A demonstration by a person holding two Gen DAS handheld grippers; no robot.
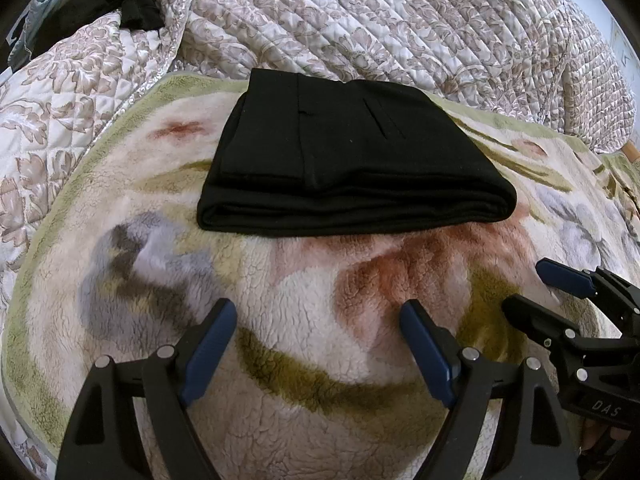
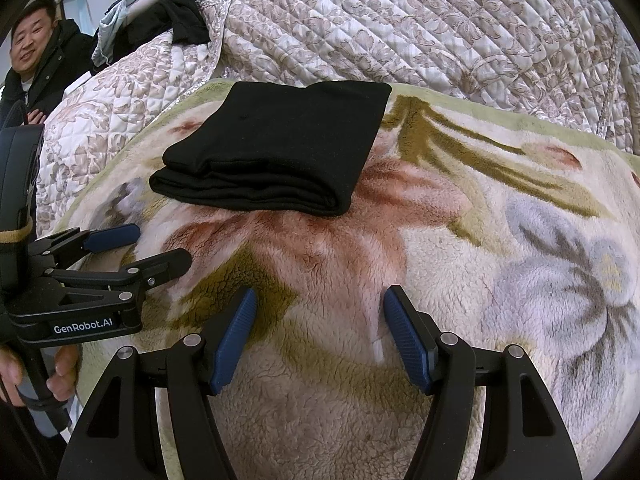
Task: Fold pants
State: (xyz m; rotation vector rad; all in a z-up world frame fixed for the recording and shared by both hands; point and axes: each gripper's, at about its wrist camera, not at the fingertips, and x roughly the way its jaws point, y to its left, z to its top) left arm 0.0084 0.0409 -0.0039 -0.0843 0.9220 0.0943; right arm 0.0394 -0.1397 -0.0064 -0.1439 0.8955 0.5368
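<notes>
Pants (image 1: 352,160) lie folded at twelve o'clock on the blanket (image 1: 300,280); left tool (image 1: 320,316) and right tool (image 2: 320,304) released, empty.

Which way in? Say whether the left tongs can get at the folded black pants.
Probably yes: the left tongs stand open and empty, and only bare fleece blanket lies between them and the black pants.

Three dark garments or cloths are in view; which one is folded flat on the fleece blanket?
The black pants, stacked in neat layers on the floral fleece blanket. The other dark clothes lie crumpled far back on the quilted bedspread.
</notes>
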